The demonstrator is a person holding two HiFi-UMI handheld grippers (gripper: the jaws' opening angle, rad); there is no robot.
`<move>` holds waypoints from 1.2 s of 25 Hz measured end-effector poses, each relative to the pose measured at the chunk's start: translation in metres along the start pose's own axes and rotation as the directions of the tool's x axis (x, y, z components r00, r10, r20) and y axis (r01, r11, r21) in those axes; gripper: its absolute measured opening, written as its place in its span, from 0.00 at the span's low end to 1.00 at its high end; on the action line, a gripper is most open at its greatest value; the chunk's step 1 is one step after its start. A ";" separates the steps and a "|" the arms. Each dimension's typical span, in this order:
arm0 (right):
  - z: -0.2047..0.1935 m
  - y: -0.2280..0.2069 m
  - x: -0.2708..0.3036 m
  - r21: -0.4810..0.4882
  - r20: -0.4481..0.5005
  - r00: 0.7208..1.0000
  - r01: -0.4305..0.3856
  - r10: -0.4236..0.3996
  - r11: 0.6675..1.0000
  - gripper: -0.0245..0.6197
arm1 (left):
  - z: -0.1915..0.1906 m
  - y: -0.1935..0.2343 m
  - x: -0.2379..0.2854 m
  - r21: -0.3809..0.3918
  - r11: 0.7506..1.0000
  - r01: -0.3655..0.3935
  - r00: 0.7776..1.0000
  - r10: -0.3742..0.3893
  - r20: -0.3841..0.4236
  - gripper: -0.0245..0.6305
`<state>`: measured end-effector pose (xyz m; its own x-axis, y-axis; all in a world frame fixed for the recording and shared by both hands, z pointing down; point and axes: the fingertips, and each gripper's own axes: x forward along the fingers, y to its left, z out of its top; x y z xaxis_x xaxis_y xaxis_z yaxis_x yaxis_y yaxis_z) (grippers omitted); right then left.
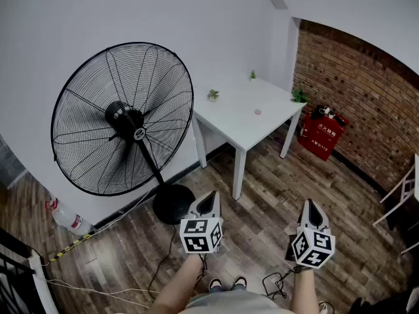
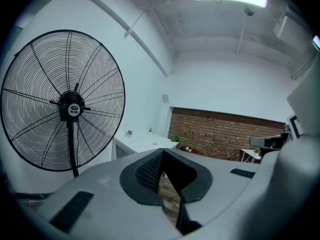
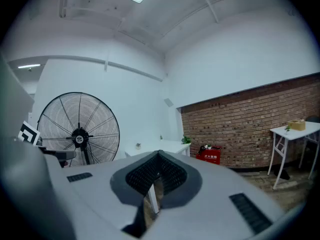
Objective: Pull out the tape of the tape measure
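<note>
We are counting one brick wall (image 1: 353, 77), one big black pedestal fan (image 1: 122, 118), one white table (image 1: 236, 120), one red box (image 1: 322, 133) and two grippers. The left gripper (image 1: 208, 201) and the right gripper (image 1: 311, 208) are both pointing toward the table, well apart from it, each with its jaws pressed together on nothing. Two potted plants (image 1: 213, 95) are standing on the table. One small pinkish thing (image 1: 257, 112) is lying there too; it may be the tape measure, but it is too small to tell. Only the right gripper view is showing a second white table (image 3: 295, 130). Only the head view is showing a plastic bottle (image 1: 65, 216).
</note>
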<state>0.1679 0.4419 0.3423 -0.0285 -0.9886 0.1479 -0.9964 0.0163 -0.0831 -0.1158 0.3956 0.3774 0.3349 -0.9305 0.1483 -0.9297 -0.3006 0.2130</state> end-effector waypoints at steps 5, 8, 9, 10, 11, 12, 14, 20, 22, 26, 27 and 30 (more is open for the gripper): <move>-0.003 0.002 0.005 -0.003 -0.009 1.000 -0.014 0.014 1.000 0.04 | 0.000 0.000 0.001 0.004 1.000 -0.007 1.000 0.007 0.004 0.05; -0.005 0.003 0.006 0.000 -0.015 1.000 -0.021 0.021 1.000 0.04 | -0.001 0.001 0.001 0.006 1.000 -0.012 1.000 0.012 -0.002 0.05; -0.006 0.003 0.007 0.005 -0.015 1.000 -0.026 0.026 1.000 0.04 | -0.002 0.001 0.001 0.006 1.000 -0.014 1.000 0.014 -0.004 0.05; -0.006 0.003 0.008 0.014 -0.011 0.999 -0.032 0.032 0.999 0.04 | -0.002 0.001 0.001 0.007 1.000 -0.014 1.000 0.014 -0.005 0.05; -0.006 0.003 0.009 0.026 -0.003 0.999 -0.037 0.037 0.999 0.04 | -0.002 0.001 0.001 0.007 1.000 -0.014 1.000 0.014 -0.003 0.05; -0.007 0.003 0.009 0.036 0.004 0.999 -0.039 0.039 0.999 0.04 | -0.002 0.002 0.001 0.007 1.000 -0.012 1.000 0.012 0.000 0.05; -0.008 0.004 0.011 0.044 0.009 0.999 -0.043 0.042 0.998 0.04 | -0.001 0.002 0.001 0.003 1.000 -0.008 1.000 0.008 0.006 0.05; -0.008 0.009 0.016 0.028 0.003 0.999 -0.049 0.049 0.998 0.04 | 0.006 0.002 0.004 0.012 1.000 0.000 1.000 0.000 0.012 0.06; -0.008 0.010 0.017 0.023 0.003 0.999 -0.051 0.051 0.998 0.04 | 0.007 0.001 0.005 0.015 1.000 0.005 1.000 -0.006 0.015 0.06; -0.004 0.012 0.020 0.011 0.005 0.998 -0.064 0.064 0.998 0.16 | 0.008 0.002 0.009 0.012 1.000 0.004 1.000 -0.004 0.017 0.06; -0.003 0.012 0.021 0.007 0.006 0.998 -0.063 0.063 0.998 0.17 | 0.009 0.002 0.010 0.009 1.000 0.007 1.000 -0.007 0.017 0.08; -0.001 0.010 0.026 0.002 0.010 0.998 -0.063 0.063 0.998 0.20 | 0.008 0.002 0.016 0.000 1.000 0.016 1.000 -0.016 0.014 0.17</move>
<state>0.1571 0.4161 0.3466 -0.0906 -0.9870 0.1326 -0.9924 0.0785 -0.0943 -0.1131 0.3780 0.3724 0.3472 -0.9285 0.1317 -0.9243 -0.3151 0.2153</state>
